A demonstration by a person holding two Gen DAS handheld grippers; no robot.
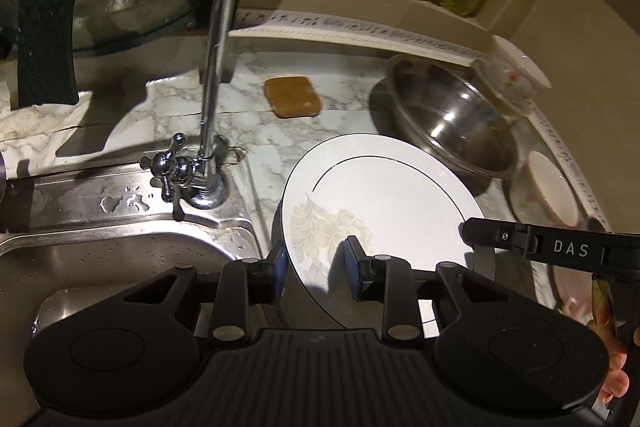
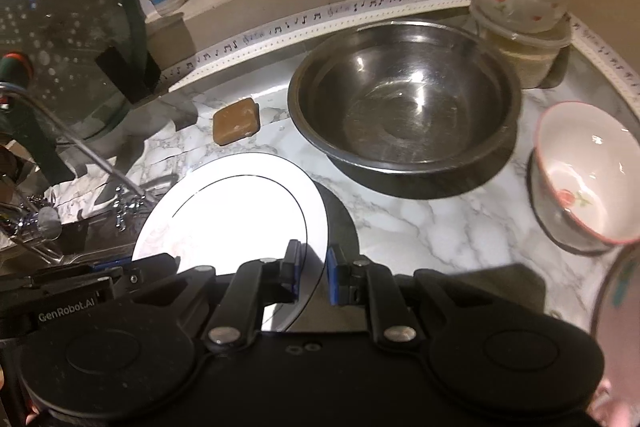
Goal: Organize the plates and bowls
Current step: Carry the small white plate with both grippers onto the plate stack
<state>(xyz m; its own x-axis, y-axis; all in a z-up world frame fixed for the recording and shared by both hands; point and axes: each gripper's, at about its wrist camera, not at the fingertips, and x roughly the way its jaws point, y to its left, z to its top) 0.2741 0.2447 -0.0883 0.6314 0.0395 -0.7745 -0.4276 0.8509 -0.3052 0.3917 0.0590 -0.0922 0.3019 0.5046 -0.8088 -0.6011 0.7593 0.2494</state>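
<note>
Plate (image 1: pixel 384 203) pinched by my left gripper (image 1: pixel 316 267) and right gripper (image 2: pixel 312 275), beside steel bowl (image 2: pixel 404 95). Nothing stacked yet; floral bowls (image 2: pixel 584 171) remain scattered.

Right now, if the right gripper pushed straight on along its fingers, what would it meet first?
The right gripper is shut on the white plate's rim. Beyond that, probably bare marble counter, then the steel bowl; depth is unclear.

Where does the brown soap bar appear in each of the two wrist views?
Left wrist: the soap bar lies on the marble counter, upper centre, right of the tap pipe.
Right wrist: the soap bar lies left of centre, left of the steel bowl.
Shared landmark: the steel bowl.
</note>
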